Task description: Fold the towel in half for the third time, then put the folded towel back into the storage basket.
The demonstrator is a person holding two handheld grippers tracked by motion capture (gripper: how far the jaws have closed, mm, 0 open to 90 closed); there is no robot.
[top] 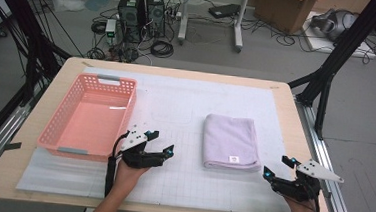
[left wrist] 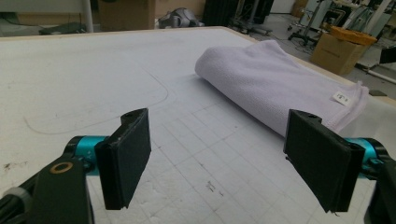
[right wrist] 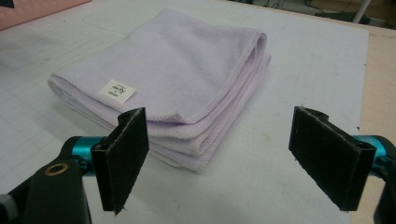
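Left tongs [top: 160, 140] released, jaws spread wide, nothing between them. They hover over the white gridded mat [top: 181, 180] on the counter [top: 285, 118], aimed at the folded lilac towel [top: 231, 141]. Right tongs [top: 278, 167] likewise released and empty.

Towel lies flat between the two tongs, well apart from the left ones and near the right ones. In the left gripper view it sits ahead and to the right of the jaws [left wrist: 280, 88], rolled fold toward them. In the right gripper view it lies just beyond the jaws [right wrist: 177, 79], its stacked open edges and sewn label [right wrist: 116, 91] facing them.

Judgement: both tongs are set wide because the layered edge is thick; the right pair looks best placed to take the near corner, where the layers can be pinched together.

Pink slotted basket [top: 87, 116] stands empty just behind the left tongs, touching nothing, a likely destination for the towel. Grid mat probably serves for repeatable placement.
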